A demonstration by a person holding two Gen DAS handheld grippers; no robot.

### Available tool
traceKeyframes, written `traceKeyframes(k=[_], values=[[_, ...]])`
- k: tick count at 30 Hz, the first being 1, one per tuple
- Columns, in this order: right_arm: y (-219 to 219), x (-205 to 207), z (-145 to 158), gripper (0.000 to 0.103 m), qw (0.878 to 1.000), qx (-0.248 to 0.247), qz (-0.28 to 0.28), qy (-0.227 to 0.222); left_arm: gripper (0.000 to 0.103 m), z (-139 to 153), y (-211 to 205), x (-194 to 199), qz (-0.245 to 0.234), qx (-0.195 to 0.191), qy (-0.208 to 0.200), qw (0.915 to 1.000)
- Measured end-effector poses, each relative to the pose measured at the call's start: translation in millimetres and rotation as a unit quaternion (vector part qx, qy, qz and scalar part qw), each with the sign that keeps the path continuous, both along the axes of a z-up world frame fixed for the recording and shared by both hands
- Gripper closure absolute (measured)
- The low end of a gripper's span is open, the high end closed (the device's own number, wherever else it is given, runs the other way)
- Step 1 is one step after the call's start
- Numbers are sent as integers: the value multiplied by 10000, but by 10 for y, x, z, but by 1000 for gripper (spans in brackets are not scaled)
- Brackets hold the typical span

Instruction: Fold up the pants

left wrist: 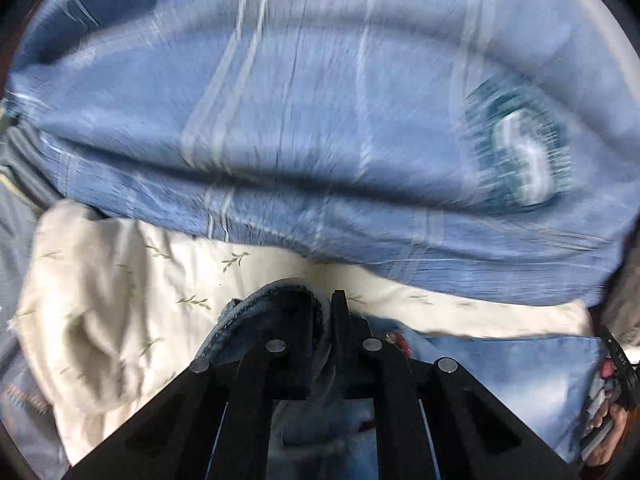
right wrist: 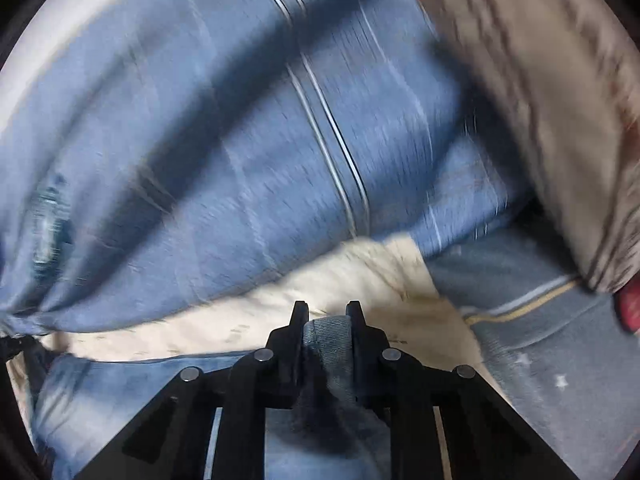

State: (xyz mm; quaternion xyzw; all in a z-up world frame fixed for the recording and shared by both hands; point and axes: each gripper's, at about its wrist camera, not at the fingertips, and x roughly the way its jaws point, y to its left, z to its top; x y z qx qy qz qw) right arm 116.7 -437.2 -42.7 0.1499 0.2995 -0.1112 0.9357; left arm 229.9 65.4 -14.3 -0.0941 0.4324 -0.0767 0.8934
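Note:
The pants are light blue denim jeans [left wrist: 500, 376]. In the left wrist view my left gripper [left wrist: 326, 308] is shut on a bunched hem or edge of the jeans [left wrist: 264, 304], which wraps over its left finger. In the right wrist view my right gripper [right wrist: 327, 312] is shut on a folded strip of the jeans [right wrist: 326, 340] held between its fingers, with more denim [right wrist: 120, 396] spreading below left. Both views are motion-blurred. The other gripper and a hand [left wrist: 612, 412] show at the right edge of the left wrist view.
A large blue striped pillow or duvet [left wrist: 320, 120] fills the space ahead in both views [right wrist: 240, 140]. A cream leaf-print cloth [left wrist: 120, 300] lies under the jeans. A brown striped cushion [right wrist: 540, 100] and a grey-blue sheet [right wrist: 540, 320] are at the right.

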Motion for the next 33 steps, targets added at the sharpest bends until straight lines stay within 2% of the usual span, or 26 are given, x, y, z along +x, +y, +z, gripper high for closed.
traceKeyframes(k=[5, 7, 9, 14, 17, 19, 22, 25, 27, 30, 31, 32, 33], values=[[76, -689, 548, 83, 9951, 57, -65, -980, 95, 552, 312, -879, -62, -346, -734, 9967], [10, -1002, 607, 83, 9925, 370, -46, -1167, 95, 733, 429, -1268, -78, -422, -909, 9949], [-34, -1208, 543, 83, 9913, 616, 3, -1166, 95, 709, 612, -1705, -80, -519, -954, 9941], [-166, -1767, 171, 83, 9898, 1052, 36, -957, 96, 273, 764, -2413, 12, -467, -765, 9960], [-162, -2052, -30, 83, 9908, 1127, 41, -747, 96, -75, 783, -2753, 33, -468, -469, 9978], [-151, -2196, -157, 83, 9930, 1065, 35, -515, 96, -298, 793, -2849, 30, -574, -212, 9981], [-168, -2369, -361, 83, 9929, 1183, 107, -40, 96, -598, 737, -2958, 71, -443, 164, 9989], [-233, -2471, -567, 78, 9878, 1454, 139, 539, 94, -766, 725, -3041, 137, -323, 387, 9986], [-308, -2512, -583, 78, 9845, 1617, 117, 669, 94, -783, 756, -3072, 273, -175, 499, 9982], [-466, -2630, -459, 78, 9825, 1848, 20, 216, 92, -691, 857, -3165, 505, 85, 486, 9975], [-520, -2665, -389, 76, 9817, 1904, -36, -27, 90, -617, 890, -3215, 554, 125, 356, 9978], [-534, -2687, -344, 71, 9808, 1942, -37, -169, 89, -560, 890, -3246, 593, 172, 245, 9978], [-541, -2663, -292, 49, 9804, 1954, -47, -263, 85, -473, 886, -3288, 636, 266, 74, 9976]])
